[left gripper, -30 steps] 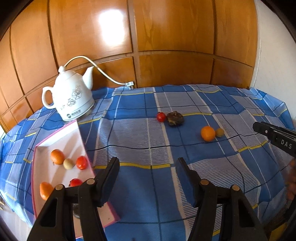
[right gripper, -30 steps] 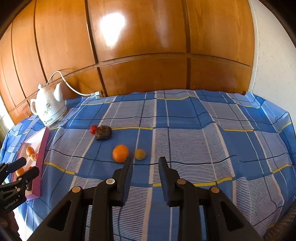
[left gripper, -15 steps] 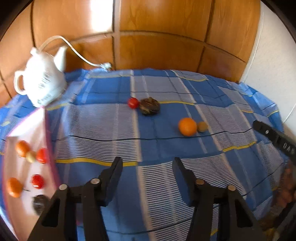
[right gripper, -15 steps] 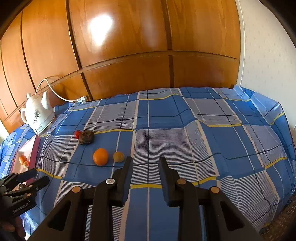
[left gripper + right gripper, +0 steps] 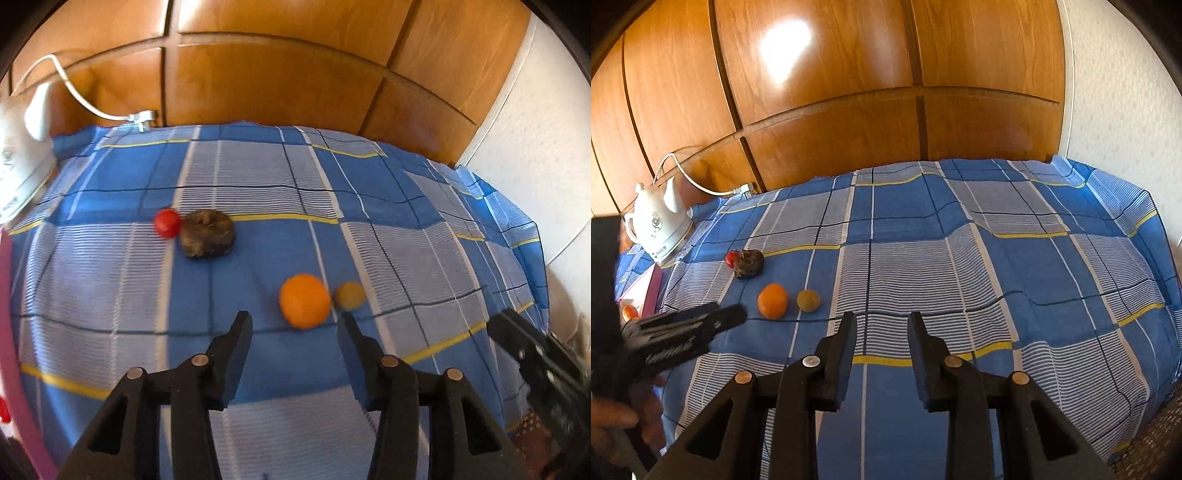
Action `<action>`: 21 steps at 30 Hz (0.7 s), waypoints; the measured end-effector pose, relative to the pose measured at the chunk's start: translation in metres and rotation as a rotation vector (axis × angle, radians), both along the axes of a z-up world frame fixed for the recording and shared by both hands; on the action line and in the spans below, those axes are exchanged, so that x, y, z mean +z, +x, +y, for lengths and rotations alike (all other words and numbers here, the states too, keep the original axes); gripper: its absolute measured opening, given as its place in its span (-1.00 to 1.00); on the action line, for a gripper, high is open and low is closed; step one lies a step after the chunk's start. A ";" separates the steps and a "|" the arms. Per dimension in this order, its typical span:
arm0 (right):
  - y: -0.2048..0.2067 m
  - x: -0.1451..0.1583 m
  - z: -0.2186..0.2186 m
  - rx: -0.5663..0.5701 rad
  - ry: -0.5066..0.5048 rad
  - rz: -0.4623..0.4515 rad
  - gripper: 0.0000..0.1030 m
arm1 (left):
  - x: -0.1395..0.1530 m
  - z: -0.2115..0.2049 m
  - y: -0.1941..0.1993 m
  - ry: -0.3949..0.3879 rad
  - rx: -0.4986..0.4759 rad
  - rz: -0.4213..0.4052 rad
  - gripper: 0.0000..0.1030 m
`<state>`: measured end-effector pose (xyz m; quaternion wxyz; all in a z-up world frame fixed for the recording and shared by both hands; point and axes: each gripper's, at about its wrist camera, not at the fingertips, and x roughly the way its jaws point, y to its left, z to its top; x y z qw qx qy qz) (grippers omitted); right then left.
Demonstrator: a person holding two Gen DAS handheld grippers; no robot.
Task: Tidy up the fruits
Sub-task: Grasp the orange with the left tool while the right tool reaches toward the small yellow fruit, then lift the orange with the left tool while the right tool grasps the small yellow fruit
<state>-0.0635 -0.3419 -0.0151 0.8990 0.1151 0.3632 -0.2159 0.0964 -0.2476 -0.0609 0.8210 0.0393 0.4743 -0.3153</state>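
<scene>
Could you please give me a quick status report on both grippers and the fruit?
Left gripper empty, jaws just narrowed, facing orange. Right gripper empty, jaws narrow. Nothing in the way.

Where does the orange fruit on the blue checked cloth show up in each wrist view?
Left wrist view: the orange sits at centre, just beyond the left gripper, closer to its right finger.
Right wrist view: the orange lies left of centre, ahead of the left gripper.
Shared landmark: the small yellowish fruit beside it on its right.
</scene>
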 end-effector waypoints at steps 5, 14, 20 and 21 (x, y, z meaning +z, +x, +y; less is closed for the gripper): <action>0.002 -0.004 -0.005 -0.002 0.019 0.010 -0.45 | -0.017 -0.019 0.021 0.019 0.012 0.036 -0.05; 0.011 -0.009 -0.004 0.023 0.032 0.025 -0.45 | -0.025 -0.005 0.020 -0.044 0.001 0.057 -0.32; 0.024 -0.013 0.003 0.087 0.103 0.023 -0.45 | -0.017 0.045 -0.012 -0.022 0.024 -0.030 -0.32; 0.026 -0.015 0.004 0.097 0.122 0.025 -0.45 | -0.018 0.054 -0.016 -0.007 0.038 -0.038 -0.32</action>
